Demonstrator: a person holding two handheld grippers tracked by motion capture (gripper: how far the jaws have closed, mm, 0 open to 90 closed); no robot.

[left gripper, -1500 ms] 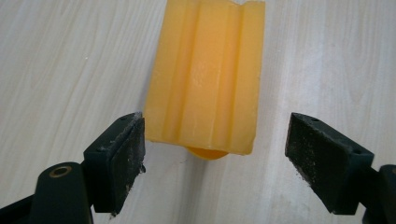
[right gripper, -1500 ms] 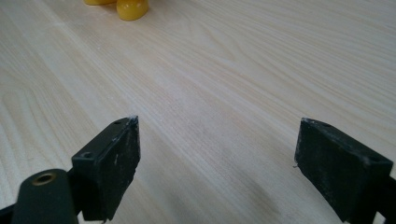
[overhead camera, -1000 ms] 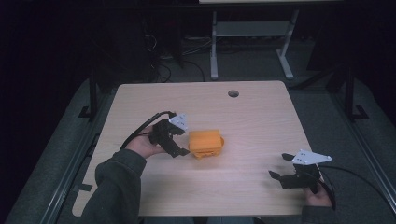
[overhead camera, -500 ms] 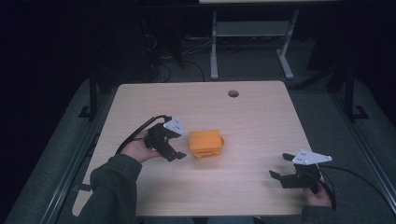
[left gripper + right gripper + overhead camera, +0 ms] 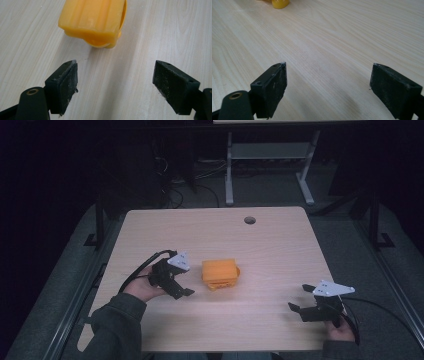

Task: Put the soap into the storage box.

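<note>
Table: a pale wooden table (image 5: pixel 280 245) with a round cable hole (image 5: pixel 249 220) near its far edge; bare apart from one thing.
Orange block: an orange block (image 5: pixel 219 271) lies near the middle of the table, a little to the left; in the left gripper view (image 5: pixel 93 17) it shows a ribbed, flattish top and a rounded part poking out underneath; what it is exactly I cannot tell.
Left gripper: the left gripper (image 5: pixel 179 287) sits just beside the block on its left, apart from it; its jaws stand wide apart with bare wood between them (image 5: pixel 115 82); nothing held.
Right gripper: the right gripper (image 5: pixel 299 310) rests near the table's near right corner, well apart from the block; jaws spread wide (image 5: pixel 328 87), nothing between them.
Handling, as a guess: it looks like moulded plastic, so probably light, stiff and rather smooth; unlikely to be fragile, though the pads may slip on glossy faces.
Where to grip: across the two long flat sides, low and near the middle; the rounded underside looks a poor seat for the pads.
</note>
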